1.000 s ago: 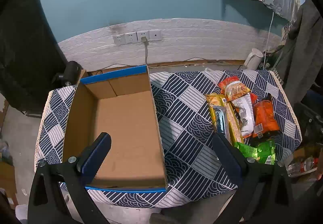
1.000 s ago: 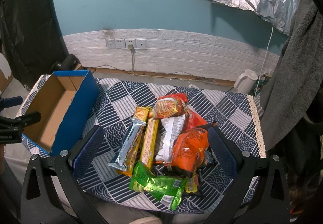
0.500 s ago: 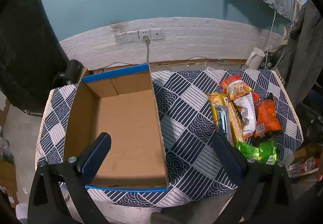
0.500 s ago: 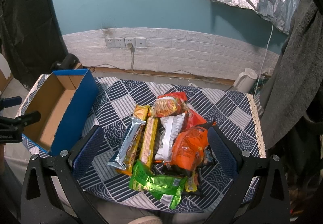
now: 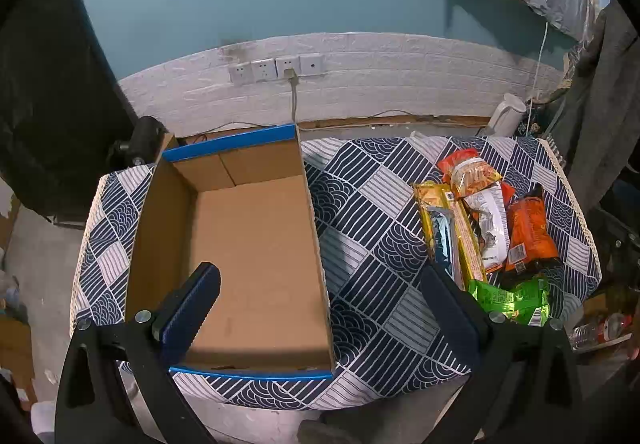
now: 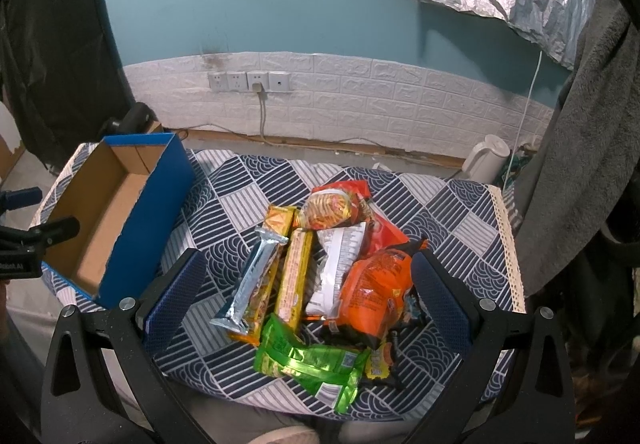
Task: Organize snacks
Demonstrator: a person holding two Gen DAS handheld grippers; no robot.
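Nothing has yet been put away, as far as can be judged. The cardboard box (image 5: 248, 260) with the blue outside is seen lying open on the left part of the patterned tablecloth (image 5: 372, 203), and its brown floor is bare; no packet is seen inside it in either view

The snacks are all found in one loose pile on the right part of the cloth, well apart from the box. In the pile a silver bar (image 6: 252, 284) is laid over a yellow packet (image 6: 264, 284), a second long yellow packet (image 6: 295, 280) lies just beside them, and a white packet (image 6: 336, 268) is overlapped by an orange bag (image 6: 376, 288). A round noodle packet (image 6: 326, 209) rests on a red bag (image 6: 380, 228) at the far end, and a green packet (image 6: 308, 360) lies across the near end, close to the table's front edge. A small item is partly hidden under the orange bag and cannot be identified

The left gripper (image 5: 320, 308) is held above the box's near end with its fingers spread wide and nothing between them. The right gripper (image 6: 308, 292) is held over the pile, its fingers likewise released and empty, with the pile framed between them

The whole job is therefore judged to be left: each packet remains to be picked up and carried across to the box, and the green packet nearest the right gripper seems the easiest to be taken first
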